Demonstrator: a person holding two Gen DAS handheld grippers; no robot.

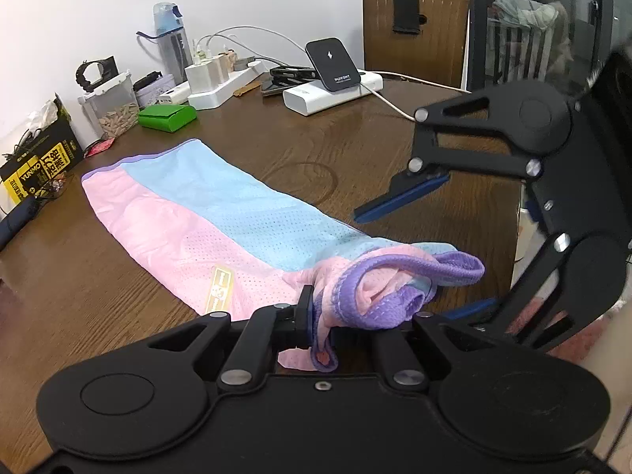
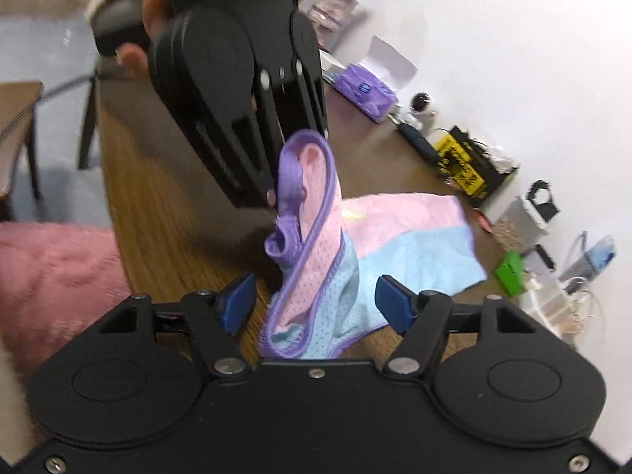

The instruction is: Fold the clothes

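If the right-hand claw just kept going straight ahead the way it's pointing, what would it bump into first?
Probably the lifted end of the garment, which hangs between the open right gripper's jaws; the left gripper holding it lies just beyond. Depth is uncertain.

The right-wrist view is smeared with motion blur. The garment's (image 1: 221, 213) near end bunches between the left gripper's (image 1: 320, 326) fingers, hiding their pads. The chair (image 1: 414, 35) back is half hidden.
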